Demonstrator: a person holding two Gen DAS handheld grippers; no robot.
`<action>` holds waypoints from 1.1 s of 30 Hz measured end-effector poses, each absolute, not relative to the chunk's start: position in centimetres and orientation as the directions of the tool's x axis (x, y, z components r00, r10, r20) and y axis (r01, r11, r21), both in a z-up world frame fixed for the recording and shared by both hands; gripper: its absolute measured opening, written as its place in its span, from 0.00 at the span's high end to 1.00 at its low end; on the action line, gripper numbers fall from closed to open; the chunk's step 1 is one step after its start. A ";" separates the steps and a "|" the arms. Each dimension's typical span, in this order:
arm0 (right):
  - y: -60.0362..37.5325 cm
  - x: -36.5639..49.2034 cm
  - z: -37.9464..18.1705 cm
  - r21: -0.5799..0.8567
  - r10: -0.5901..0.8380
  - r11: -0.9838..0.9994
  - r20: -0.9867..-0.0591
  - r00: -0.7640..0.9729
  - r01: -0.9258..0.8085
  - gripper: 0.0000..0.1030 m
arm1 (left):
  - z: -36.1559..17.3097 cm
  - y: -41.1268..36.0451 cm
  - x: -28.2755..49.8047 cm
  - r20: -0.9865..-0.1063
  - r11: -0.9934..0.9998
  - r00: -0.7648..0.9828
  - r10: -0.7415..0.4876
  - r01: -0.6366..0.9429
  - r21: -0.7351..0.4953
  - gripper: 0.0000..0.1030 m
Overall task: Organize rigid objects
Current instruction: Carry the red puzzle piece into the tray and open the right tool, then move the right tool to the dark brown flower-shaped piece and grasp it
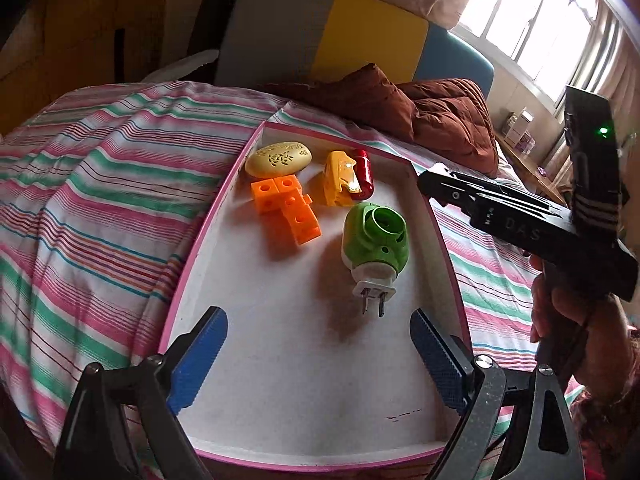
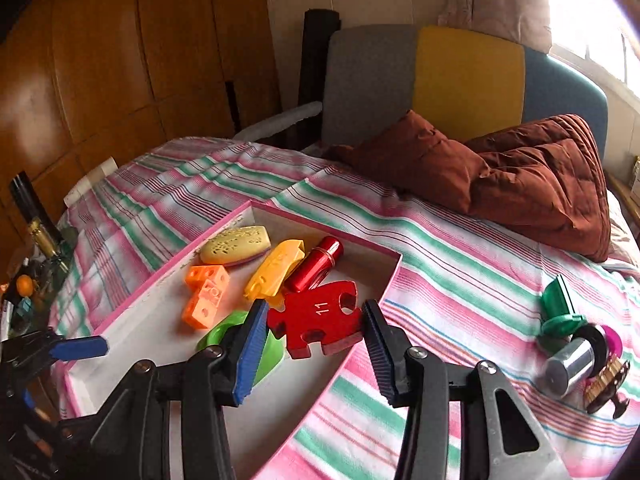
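A bed (image 2: 440,240) with a sheet striped pink, green and white fills both views. At its head stands a headboard (image 2: 460,80) in grey, yellow and blue panels, with a rumpled brown quilt (image 2: 532,184) in front of it. Wooden wardrobe doors (image 2: 100,60) line one wall, and a bright window (image 1: 532,20) lights the other side.

On the sheet lies a shallow tray (image 1: 436,232), white inside with a pink rim. In it lie a cream oval piece (image 1: 279,159), orange cubes (image 1: 286,208) joined together, a yellow piece (image 1: 336,178), a red cylinder (image 1: 362,174) touching it, and a green plug-in device (image 1: 374,240) with two prongs.

The right gripper (image 2: 316,330) grips a red puzzle piece (image 2: 320,320) marked 11, flat and glossy with rounded notches, held by its edges over the tray's near corner. The left gripper (image 1: 318,336) hovers over the tray with its jaws spread wide and nothing between them, the green device just ahead.

On the sheet well apart from the tray lie a green stamp-like thing (image 2: 558,312), a silver cylinder (image 2: 568,364) and a brass gear (image 2: 606,384).
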State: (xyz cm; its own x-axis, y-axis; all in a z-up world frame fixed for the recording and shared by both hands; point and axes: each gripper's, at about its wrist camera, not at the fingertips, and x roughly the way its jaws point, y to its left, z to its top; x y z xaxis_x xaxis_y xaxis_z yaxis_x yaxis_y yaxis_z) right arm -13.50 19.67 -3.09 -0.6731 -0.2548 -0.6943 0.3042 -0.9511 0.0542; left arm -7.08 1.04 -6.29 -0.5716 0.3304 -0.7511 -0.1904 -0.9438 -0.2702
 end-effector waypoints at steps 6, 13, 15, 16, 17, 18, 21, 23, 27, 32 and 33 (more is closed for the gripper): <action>17.9 -16.8 -4.4 -0.085 -0.171 -0.933 -0.751 -0.638 0.350 0.54 | -6.3 1.0 -7.0 -0.754 -0.943 -0.567 0.331 -0.191 -0.271 0.09; 17.2 -18.4 -5.9 -0.146 -0.125 -0.915 -0.785 -0.607 0.377 0.54 | -6.2 1.0 -6.8 -0.752 -0.941 -0.566 0.338 -0.189 -0.281 0.09; 17.5 -18.2 -5.7 -0.128 -0.132 -0.925 -0.773 -0.620 0.357 0.54 | -6.1 1.0 -6.8 -0.750 -0.940 -0.567 0.340 -0.188 -0.284 0.09; 17.7 -18.0 -5.6 -0.109 -0.143 -0.932 -0.767 -0.626 0.347 0.54 | -6.0 1.0 -6.8 -0.749 -0.940 -0.569 0.340 -0.187 -0.284 0.09; 18.0 -17.7 -5.3 -0.098 -0.146 -0.938 -0.759 -0.635 0.333 0.54 | -6.0 1.0 -6.8 -0.749 -0.940 -0.569 0.340 -0.187 -0.285 0.09; 18.3 -17.4 -5.1 -0.094 -0.141 -0.944 -0.751 -0.645 0.316 0.54 | -6.0 1.1 -6.8 -0.749 -0.940 -0.568 0.341 -0.188 -0.285 0.09; 19.4 -16.1 -4.4 -0.053 -0.145 -0.962 -0.729 -0.668 0.267 0.54 | -6.1 1.1 -6.7 -0.750 -0.939 -0.566 0.343 -0.184 -0.290 0.09; 20.4 -15.2 -3.9 -0.017 -0.148 -0.973 -0.713 -0.685 0.228 0.54 | -6.1 1.2 -6.7 -0.753 -0.940 -0.563 0.341 -0.184 -0.289 0.09; 22.2 -13.5 -3.5 0.058 -0.166 -0.982 -0.708 -0.686 0.179 0.53 | -5.9 1.5 -6.4 -0.749 -0.938 -0.566 0.345 -0.194 -0.286 0.08; 24.4 -11.0 -4.0 0.131 -0.169 -0.986 -0.717 -0.676 0.107 0.53 | -5.6 2.1 -6.0 -0.740 -0.934 -0.570 0.357 -0.212 -0.288 0.06; 24.9 -10.5 -4.3 0.143 -0.168 -0.985 -0.722 -0.671 0.092 0.53 | -5.6 2.3 -5.9 -0.738 -0.932 -0.569 0.362 -0.216 -0.291 0.06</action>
